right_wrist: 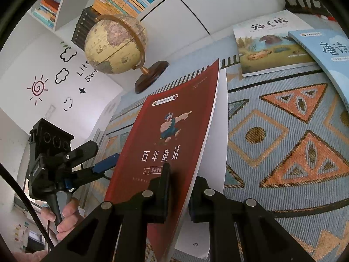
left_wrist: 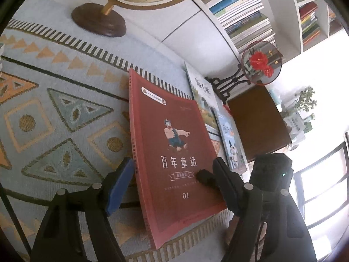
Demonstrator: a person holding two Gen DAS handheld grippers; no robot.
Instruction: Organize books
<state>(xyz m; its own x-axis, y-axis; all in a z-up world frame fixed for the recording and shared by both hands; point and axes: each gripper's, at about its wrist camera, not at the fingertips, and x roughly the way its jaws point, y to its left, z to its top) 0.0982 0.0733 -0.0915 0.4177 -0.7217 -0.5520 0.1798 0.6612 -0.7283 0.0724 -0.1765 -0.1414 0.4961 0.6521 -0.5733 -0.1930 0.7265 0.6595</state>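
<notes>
The red book (right_wrist: 168,135) stands tilted up off the patterned surface (right_wrist: 283,135), in the middle of both views, its long axis running from the lower centre of the right wrist view toward the upper right, spine side to the left. The right claw (right_wrist: 177,187) is pressed together on the book's lower edge, one finger lying over the cover under the title and the other behind the pages, so the front cover and some leaves are pinched while a loose white page hangs free to the right. The left claw (left_wrist: 172,183) is spread, with the book's lower part between its fingers: the blue pad (left_wrist: 118,185) sits just beside the spine edge at lower left, the dark finger at the lower right by the fore edge; whether either pad touches cannot be told. So the book lies straight ahead of both claws, the right already gripping it. Two more books (right_wrist: 270,43) lie flat at the upper right, the blue one cut off by the frame. The globe (right_wrist: 113,45) stands behind, at the upper left of that view. The book's bottom corner is hidden behind the right claw.
</notes>
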